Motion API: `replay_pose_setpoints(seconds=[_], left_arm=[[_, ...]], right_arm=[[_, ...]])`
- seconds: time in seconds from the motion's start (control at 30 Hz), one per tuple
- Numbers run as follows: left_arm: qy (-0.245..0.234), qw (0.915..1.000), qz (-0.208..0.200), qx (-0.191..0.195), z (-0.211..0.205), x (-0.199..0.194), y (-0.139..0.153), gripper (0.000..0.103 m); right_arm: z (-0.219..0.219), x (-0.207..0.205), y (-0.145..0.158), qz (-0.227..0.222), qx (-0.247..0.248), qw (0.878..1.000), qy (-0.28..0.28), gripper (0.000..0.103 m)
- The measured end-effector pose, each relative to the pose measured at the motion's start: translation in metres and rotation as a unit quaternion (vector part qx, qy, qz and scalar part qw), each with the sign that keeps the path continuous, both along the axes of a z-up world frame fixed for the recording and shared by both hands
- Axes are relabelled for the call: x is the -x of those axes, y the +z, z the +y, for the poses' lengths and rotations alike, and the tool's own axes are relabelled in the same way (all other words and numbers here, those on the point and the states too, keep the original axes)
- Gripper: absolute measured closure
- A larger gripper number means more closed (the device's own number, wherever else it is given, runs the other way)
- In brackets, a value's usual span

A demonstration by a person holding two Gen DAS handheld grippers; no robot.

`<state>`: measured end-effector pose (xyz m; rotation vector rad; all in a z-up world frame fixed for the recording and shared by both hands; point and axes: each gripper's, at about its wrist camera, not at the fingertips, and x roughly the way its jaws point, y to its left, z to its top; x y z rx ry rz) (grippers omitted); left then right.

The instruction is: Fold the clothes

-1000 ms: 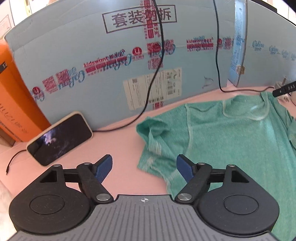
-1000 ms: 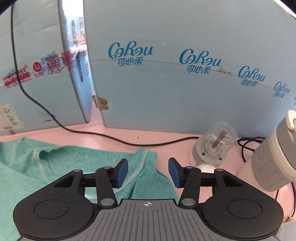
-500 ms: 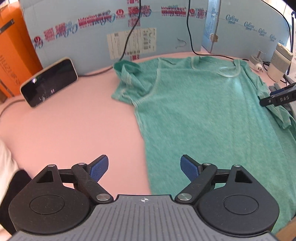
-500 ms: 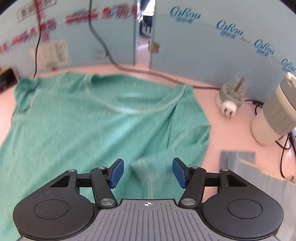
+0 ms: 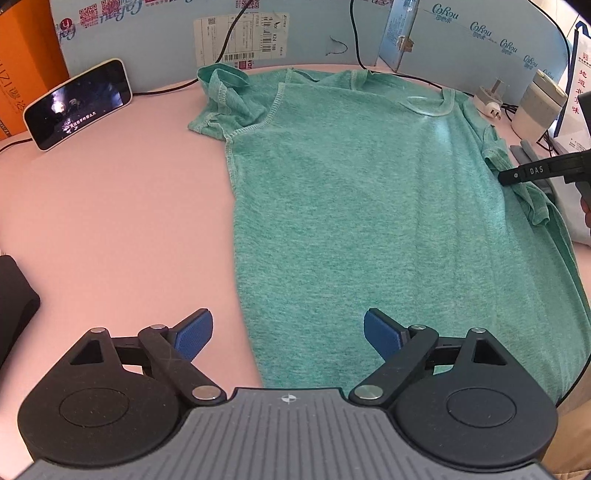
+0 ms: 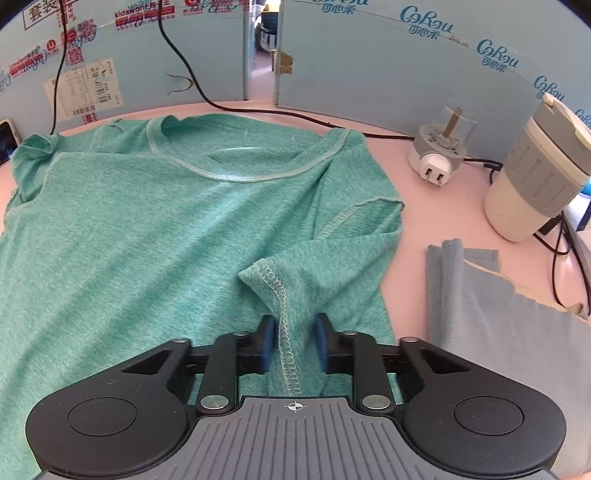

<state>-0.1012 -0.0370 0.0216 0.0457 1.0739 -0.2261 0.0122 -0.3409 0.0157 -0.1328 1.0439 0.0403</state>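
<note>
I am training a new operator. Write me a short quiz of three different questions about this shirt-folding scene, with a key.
1. True or false: the left gripper is shut on the green T-shirt.
2. Which part of the T-shirt sits between the jaws of the right gripper? A) neckline B) sleeve hem C) bottom hem
3. Fill in: leaning against the blue cardboard wall, on the left side of the left wrist view, is a ____.

Key
1. False: its jaws stand wide open above the shirt's lower left edge.
2. B: the stitched sleeve is pinched there.
3. Smartphone, screen lit.
</note>
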Motion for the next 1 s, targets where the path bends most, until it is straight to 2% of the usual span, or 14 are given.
replay_pose_setpoints(seconds=[0.07, 0.23, 0.47, 0.87, 1.0], left_arm=[[-0.005, 1.0000, 0.005, -0.002, -0.003, 0.003, -0.002, 0.014], [-0.014, 0.9998, 0.012, -0.009, -0.007, 0.006, -0.005, 0.014], [-0.026, 0.9994, 0.018, -0.016, -0.013, 0.009, -0.007, 0.013], [-0.025, 0.9989, 0.030, -0.025, -0.012, 0.013, -0.012, 0.010], [-0.026, 0.9988, 0.031, -0.028, -0.013, 0.015, -0.012, 0.009]], right_arm=[[-0.003, 0.001, 0.004, -0.002, 0.005, 1.000, -0.002, 0.095], [-0.016, 0.004, 0.028, -0.039, 0.027, 0.999, -0.016, 0.097], [-0.071, -0.014, 0.063, -0.080, 0.038, 0.991, -0.104, 0.097], [-0.130, -0.016, 0.059, -0.093, 0.112, 0.970, -0.195, 0.097], [-0.143, -0.019, 0.062, -0.096, 0.130, 0.962, -0.218, 0.089]])
